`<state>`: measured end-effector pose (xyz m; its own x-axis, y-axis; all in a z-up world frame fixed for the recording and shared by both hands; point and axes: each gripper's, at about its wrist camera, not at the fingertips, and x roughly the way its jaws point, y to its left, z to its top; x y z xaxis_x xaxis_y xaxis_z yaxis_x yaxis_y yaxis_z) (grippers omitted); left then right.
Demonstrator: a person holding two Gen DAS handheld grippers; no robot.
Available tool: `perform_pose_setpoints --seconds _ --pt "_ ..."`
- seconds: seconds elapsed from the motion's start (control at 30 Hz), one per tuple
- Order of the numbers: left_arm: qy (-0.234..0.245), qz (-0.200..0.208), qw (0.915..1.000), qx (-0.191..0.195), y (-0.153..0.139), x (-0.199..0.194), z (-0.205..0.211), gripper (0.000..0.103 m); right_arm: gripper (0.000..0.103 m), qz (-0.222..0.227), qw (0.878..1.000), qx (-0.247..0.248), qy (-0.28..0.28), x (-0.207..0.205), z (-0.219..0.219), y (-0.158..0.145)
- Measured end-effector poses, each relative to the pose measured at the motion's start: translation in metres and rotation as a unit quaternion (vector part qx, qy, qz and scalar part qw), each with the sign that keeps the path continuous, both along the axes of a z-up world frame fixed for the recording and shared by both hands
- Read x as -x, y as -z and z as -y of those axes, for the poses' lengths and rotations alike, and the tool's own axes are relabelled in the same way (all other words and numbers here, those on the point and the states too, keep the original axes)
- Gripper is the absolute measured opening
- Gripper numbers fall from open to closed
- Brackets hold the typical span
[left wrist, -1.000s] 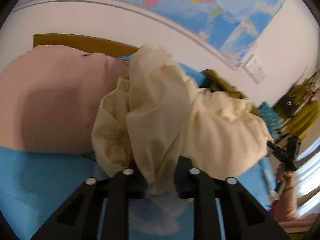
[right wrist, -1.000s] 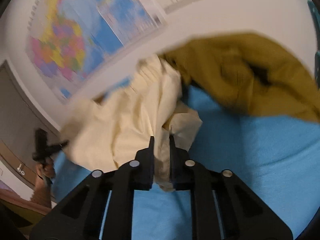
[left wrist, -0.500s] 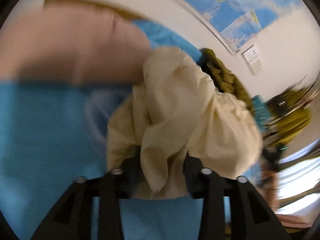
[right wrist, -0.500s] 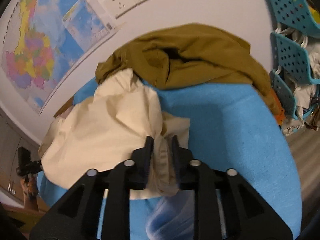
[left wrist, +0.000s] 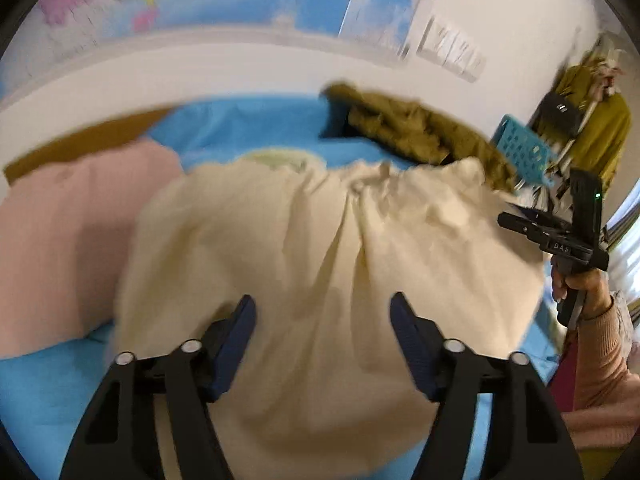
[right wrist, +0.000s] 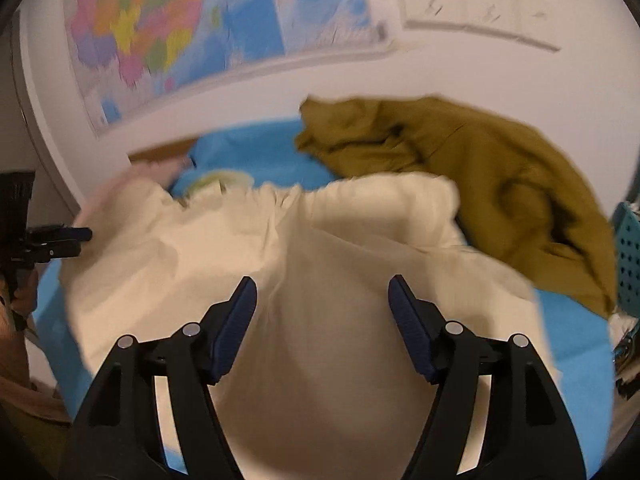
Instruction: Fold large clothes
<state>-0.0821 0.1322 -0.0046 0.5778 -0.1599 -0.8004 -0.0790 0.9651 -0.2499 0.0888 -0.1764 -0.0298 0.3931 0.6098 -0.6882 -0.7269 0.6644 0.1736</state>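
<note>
Released since the earlier frame, cream garment (left wrist: 320,248) spreads soft and creased across frame centre on blue sheet (left wrist: 36,392), left gripper (left wrist: 322,340) and right gripper (right wrist: 322,320) jaws just opened, spread, pinching nothing.

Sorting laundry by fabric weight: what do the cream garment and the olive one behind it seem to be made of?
The cream garment looks like a thin, matte woven cloth, perhaps cotton: it gathers into fine soft pleats. The olive garment looks heavier, matte, with deep rounded folds; possibly thick cotton or knit. Blur hides the weave on both.
</note>
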Motion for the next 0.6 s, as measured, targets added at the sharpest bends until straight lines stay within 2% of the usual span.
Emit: perform_pose_setpoints --seconds 0.03,0.07,0.1,0.13,0.17,0.23,0.27,0.3,0.43,0.5,0.57,0.6 --pt "-0.003 -0.018 0.9998 -0.008 0.009 -0.011 0.002 0.058 0.063 -0.004 1.000 0.008 0.001 -0.005 -0.007 0.006" --pt "-0.003 -0.025 0.9996 -0.010 0.013 -0.016 0.002 0.058 0.054 -0.008 1.000 0.012 0.004 -0.009 -0.010 0.011" --pt "-0.002 -0.032 0.9995 -0.003 0.018 -0.023 0.001 0.050 0.047 -0.010 1.000 0.014 0.006 -0.010 -0.012 0.014" --pt "-0.003 -0.036 0.9994 0.001 0.022 -0.028 0.000 0.038 0.035 -0.010 1.000 0.014 0.007 -0.014 -0.015 0.016" --pt "-0.003 -0.037 0.9993 0.002 0.024 -0.030 -0.002 0.031 0.022 -0.010 1.000 0.010 0.005 -0.015 -0.017 0.016" --pt "-0.005 -0.040 0.9991 0.007 0.026 -0.038 -0.007 0.013 0.006 -0.017 1.000 -0.007 -0.002 -0.017 -0.019 0.014" --pt "-0.013 -0.044 0.9988 0.017 0.029 -0.043 -0.010 0.010 0.002 -0.010 1.000 -0.012 0.000 -0.016 -0.019 0.010" --pt "-0.015 -0.046 0.9986 0.023 0.030 -0.046 -0.011 0.006 0.001 0.002 1.000 -0.028 0.006 -0.015 -0.018 0.002" --pt "-0.033 -0.032 0.9988 0.017 0.019 -0.055 -0.017 0.004 0.001 0.055 0.994 -0.090 0.024 -0.017 -0.010 -0.040" --pt "-0.041 -0.023 0.9988 0.016 0.016 -0.059 -0.020 0.004 0.001 0.058 0.993 -0.100 0.026 -0.023 -0.015 -0.047" --pt "-0.051 -0.029 0.9979 0.028 0.022 -0.062 -0.027 0.005 0.001 0.052 0.996 -0.069 0.022 -0.031 -0.028 -0.034" --pt "-0.053 -0.033 0.9974 0.036 0.026 -0.063 -0.031 0.007 0.001 0.043 0.998 -0.036 0.019 -0.036 -0.038 -0.018"
